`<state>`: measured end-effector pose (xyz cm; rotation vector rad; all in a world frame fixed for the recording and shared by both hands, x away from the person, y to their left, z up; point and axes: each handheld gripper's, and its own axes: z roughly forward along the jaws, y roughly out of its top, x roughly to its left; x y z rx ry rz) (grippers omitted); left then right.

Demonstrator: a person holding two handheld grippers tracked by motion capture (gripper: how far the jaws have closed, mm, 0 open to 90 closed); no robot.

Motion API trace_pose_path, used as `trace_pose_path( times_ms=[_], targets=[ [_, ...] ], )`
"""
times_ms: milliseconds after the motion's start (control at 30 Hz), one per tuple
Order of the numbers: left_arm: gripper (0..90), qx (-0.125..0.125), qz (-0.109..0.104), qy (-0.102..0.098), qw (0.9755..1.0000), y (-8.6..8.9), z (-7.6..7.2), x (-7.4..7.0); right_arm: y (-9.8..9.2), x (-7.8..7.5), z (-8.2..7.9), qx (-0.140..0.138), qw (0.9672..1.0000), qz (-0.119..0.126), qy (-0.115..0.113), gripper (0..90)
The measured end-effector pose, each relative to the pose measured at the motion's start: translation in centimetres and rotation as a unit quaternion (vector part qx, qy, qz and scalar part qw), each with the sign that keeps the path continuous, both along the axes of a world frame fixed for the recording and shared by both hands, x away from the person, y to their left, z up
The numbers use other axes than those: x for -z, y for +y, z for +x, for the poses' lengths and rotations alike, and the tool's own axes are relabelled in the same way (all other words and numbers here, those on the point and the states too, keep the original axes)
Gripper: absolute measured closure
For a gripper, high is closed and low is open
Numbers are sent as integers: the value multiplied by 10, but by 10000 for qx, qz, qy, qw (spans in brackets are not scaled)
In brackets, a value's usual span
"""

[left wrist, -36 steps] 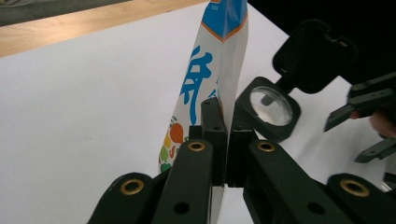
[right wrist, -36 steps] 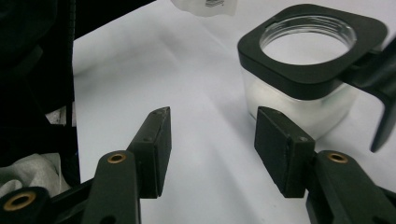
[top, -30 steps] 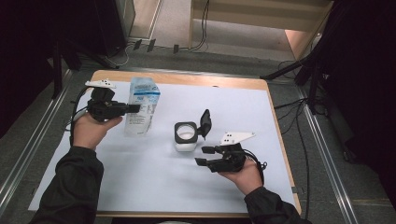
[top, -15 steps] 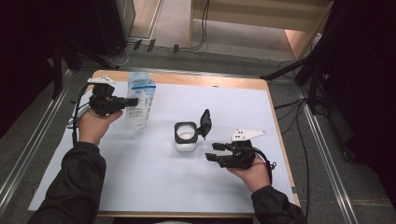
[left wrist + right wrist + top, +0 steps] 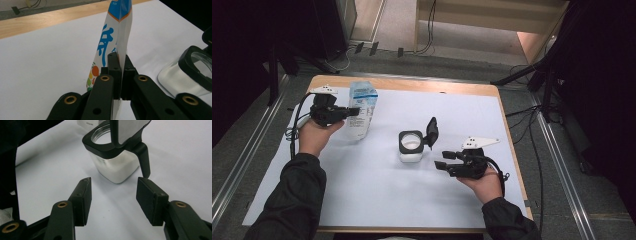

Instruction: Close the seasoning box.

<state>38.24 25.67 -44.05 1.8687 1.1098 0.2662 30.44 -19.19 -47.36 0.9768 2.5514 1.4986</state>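
Note:
A white pouch with blue print [image 5: 361, 111] lies at the table's back left, its top edge pinched in my left gripper [image 5: 355, 111]. In the left gripper view the pouch [image 5: 113, 42] stands up between the two closed pads. A square clear jar [image 5: 411, 146] with a black rim and a flipped-up black lid [image 5: 431, 132] stands mid-table, with white powder [image 5: 119, 170] in its lower part. My right gripper [image 5: 443, 161] hovers open just right of the jar, pointing at it. Between its pads [image 5: 150, 200] nothing is held, and the jar sits a short way beyond them.
White paper [image 5: 362, 195] covers most of the wooden table [image 5: 412, 85]. Cables trail from both grippers and lie on the floor beyond the table's back edge. Dark stands and metal rails flank the table on both sides.
My left gripper has carried the pouch left and down toward the table's back left. My right gripper has slid slightly right, away from the jar.

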Motion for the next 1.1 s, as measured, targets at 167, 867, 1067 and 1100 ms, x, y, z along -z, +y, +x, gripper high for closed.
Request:
trace_pose_path(
  times_ms=[167,867,1067,1100],
  targets=[
    [898,-14,-103,50,9999,7,-7,6,-1,-1,2,49,10000,4,-23,479],
    [788,55,-181,81,9998,18,-28,18,-5,-3,19,337,9992,-116,-154,502],
    [734,66,-206,60,9997,17,-30,18,-3,-3,23,385,9991,-95,-142,526],
    [721,73,-220,45,9997,18,-31,18,-3,-3,24,397,9991,-91,-151,534]
  ],
)
